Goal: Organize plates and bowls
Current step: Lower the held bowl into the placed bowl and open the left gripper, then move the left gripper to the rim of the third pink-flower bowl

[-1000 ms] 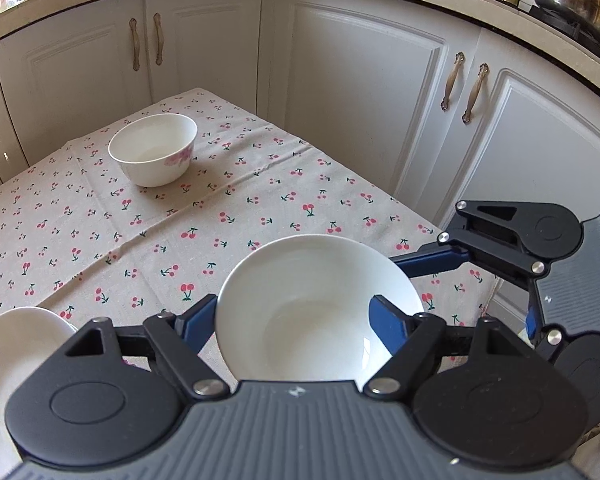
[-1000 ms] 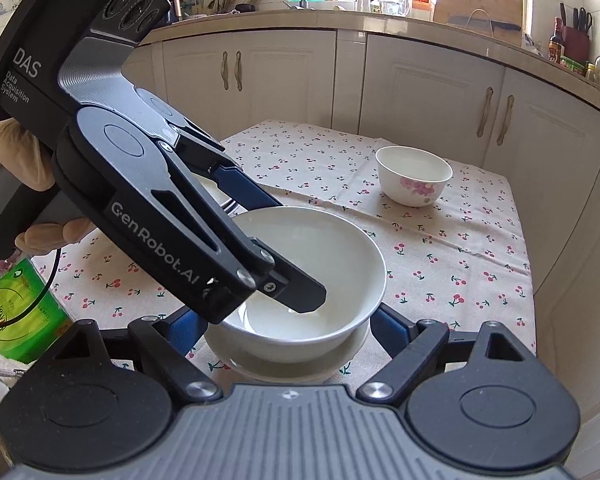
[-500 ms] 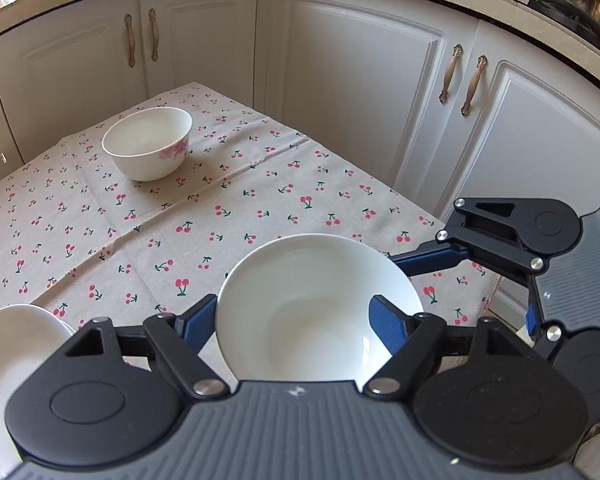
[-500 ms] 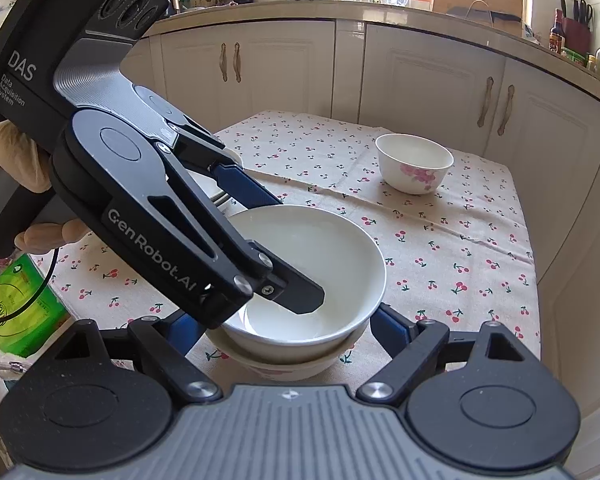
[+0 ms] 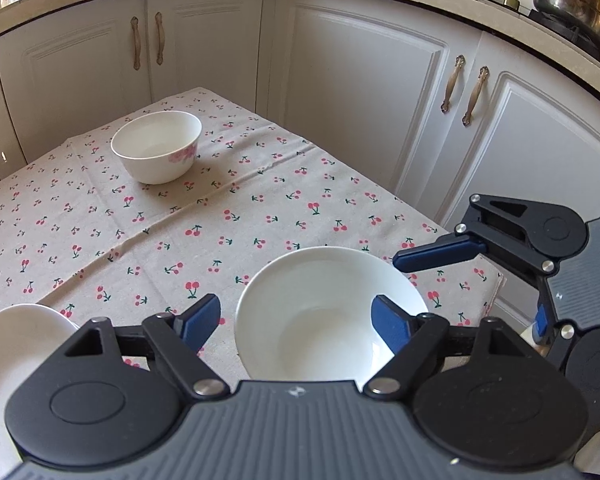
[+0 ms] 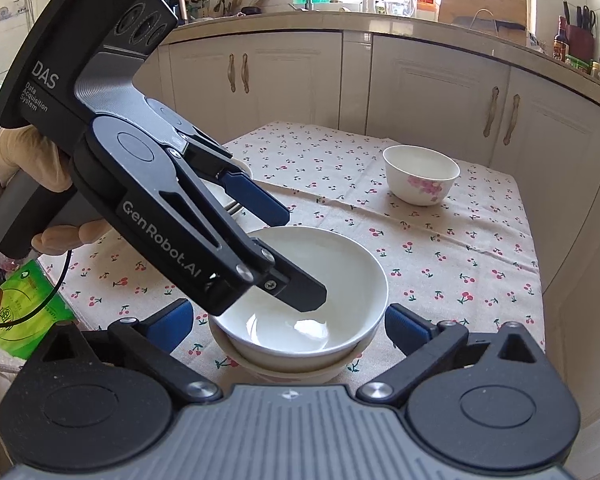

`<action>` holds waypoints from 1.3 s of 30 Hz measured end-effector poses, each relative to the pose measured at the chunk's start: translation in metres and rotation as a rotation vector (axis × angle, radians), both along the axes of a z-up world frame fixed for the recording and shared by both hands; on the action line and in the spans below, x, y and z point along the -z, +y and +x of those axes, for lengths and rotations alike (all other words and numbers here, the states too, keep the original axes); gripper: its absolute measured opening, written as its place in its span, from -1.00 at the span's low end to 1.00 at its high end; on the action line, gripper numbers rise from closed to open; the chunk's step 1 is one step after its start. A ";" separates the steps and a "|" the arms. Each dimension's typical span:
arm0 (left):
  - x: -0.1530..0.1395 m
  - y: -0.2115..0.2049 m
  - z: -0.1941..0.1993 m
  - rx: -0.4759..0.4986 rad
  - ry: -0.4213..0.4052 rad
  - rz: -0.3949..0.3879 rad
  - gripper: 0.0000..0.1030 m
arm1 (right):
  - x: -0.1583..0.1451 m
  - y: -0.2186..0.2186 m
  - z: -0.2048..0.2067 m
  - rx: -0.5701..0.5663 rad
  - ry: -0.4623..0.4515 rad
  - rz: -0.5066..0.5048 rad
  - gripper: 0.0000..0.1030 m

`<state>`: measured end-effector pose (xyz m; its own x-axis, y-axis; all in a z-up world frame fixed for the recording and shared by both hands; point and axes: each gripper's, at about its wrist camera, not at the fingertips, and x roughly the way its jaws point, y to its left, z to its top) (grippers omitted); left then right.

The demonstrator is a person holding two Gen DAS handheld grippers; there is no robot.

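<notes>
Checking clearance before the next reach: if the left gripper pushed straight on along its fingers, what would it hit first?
Most likely the wide white ceramic bowl: the left gripper straddles its rim, one finger already inside. Beyond lies cherry-print tablecloth. Depth is uncertain in the fisheye.

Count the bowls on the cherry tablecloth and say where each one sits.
3. The top bowl is nested in the lower bowl near the table's front edge, between both grippers' open fingers. The flowered bowl stands alone at the far side. More may be out of view.
</notes>
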<state>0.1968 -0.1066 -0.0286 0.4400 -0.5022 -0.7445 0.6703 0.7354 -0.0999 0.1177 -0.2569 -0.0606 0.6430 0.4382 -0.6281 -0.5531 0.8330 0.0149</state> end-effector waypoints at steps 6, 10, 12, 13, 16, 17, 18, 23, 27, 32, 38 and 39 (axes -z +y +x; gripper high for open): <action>-0.006 0.009 0.002 -0.026 -0.022 -0.009 0.66 | -0.009 -0.001 -0.002 0.015 -0.034 0.011 1.00; -0.008 0.014 0.002 -0.032 -0.029 -0.016 0.66 | -0.013 -0.001 0.001 0.042 -0.054 0.009 1.00; -0.009 0.016 0.002 -0.034 -0.032 -0.016 0.67 | -0.011 0.000 0.004 0.056 -0.049 -0.008 1.00; -0.009 0.017 0.002 -0.034 -0.032 -0.018 0.67 | -0.009 0.000 0.005 0.061 -0.047 -0.015 1.00; -0.009 0.020 0.002 -0.037 -0.029 -0.023 0.67 | -0.006 0.000 0.005 0.055 -0.029 -0.009 1.00; -0.009 0.021 0.003 -0.037 -0.029 -0.023 0.67 | -0.005 0.000 0.005 0.052 -0.025 -0.007 1.00; -0.010 0.022 0.003 -0.038 -0.029 -0.023 0.67 | -0.005 0.001 0.005 0.051 -0.026 -0.009 1.00; -0.012 0.026 0.011 -0.045 -0.035 -0.029 0.71 | -0.008 0.001 0.009 0.048 -0.038 -0.032 1.00; -0.011 0.030 0.023 -0.062 -0.037 -0.031 0.78 | -0.015 -0.008 0.023 0.061 -0.047 -0.043 1.00; -0.009 0.029 0.047 -0.082 -0.024 -0.021 0.90 | -0.019 -0.019 0.043 0.072 -0.051 -0.049 1.00; -0.005 0.022 0.079 -0.060 0.038 0.000 0.97 | -0.021 -0.034 0.075 0.087 -0.071 -0.068 1.00; -0.004 0.021 0.083 -0.060 0.039 0.009 0.98 | -0.021 -0.036 0.081 0.088 -0.074 -0.070 1.00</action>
<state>0.2803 -0.0859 -0.0249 0.4396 -0.4686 -0.7663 0.6203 0.7754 -0.1183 0.1985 -0.2928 -0.0399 0.7225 0.3344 -0.6051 -0.4750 0.8761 -0.0830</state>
